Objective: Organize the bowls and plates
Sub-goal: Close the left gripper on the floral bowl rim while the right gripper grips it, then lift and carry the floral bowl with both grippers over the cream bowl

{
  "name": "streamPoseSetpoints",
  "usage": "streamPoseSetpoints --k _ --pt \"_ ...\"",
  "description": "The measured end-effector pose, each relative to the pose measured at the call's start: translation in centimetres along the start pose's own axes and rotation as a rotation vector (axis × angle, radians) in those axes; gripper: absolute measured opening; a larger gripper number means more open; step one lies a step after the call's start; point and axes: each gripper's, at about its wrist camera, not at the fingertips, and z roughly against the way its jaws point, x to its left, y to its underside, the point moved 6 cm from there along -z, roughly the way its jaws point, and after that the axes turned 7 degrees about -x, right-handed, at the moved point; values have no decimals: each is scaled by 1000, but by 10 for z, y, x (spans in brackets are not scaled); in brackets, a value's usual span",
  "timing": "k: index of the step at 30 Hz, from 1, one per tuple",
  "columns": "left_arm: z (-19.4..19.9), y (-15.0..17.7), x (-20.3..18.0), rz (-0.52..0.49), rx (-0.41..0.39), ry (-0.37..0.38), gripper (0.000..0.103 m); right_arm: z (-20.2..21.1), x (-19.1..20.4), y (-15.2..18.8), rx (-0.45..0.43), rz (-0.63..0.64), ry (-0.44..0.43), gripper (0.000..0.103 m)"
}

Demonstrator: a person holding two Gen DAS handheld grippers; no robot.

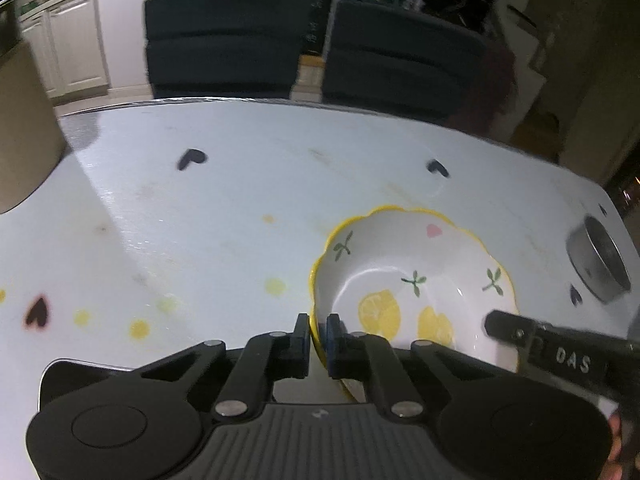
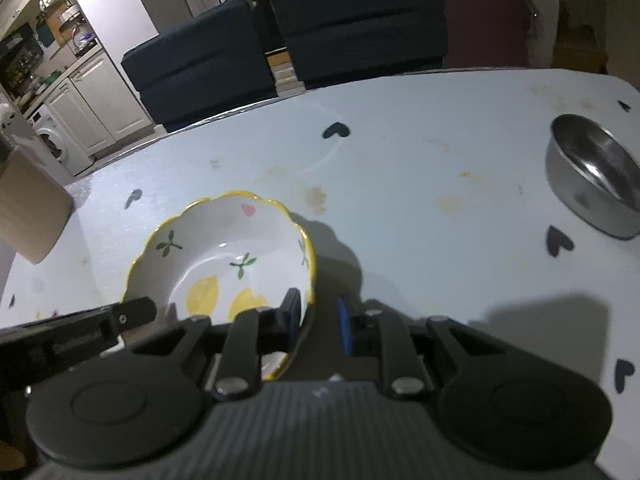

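Bowl (image 1: 416, 280): white, scalloped yellow rim, lemon and leaf pattern; seen at lower right of the left wrist view and lower left of the right wrist view, on the table (image 1: 240, 208).
Left gripper (image 1: 318, 340): clamped on the bowl's rim at its left side, 1 pad inside, 1 outside.
Right gripper (image 2: 318, 320): set astride the bowl's right rim; the left pad is seen against the inner wall, the blue outer pad stands apart from it, so the jaws are not pressed together.
Steel bowl (image 2: 592, 176): seen at the right edge, well apart from the patterned one.
Chairs (image 1: 228, 40): 2, dark, behind the table's far edge.
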Motion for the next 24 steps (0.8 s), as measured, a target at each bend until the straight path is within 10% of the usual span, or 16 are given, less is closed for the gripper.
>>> streamPoseSetpoints --k 24 --pt "-2 0 -10 30 1 -17 8 -8 -7 4 4 -41 -3 10"
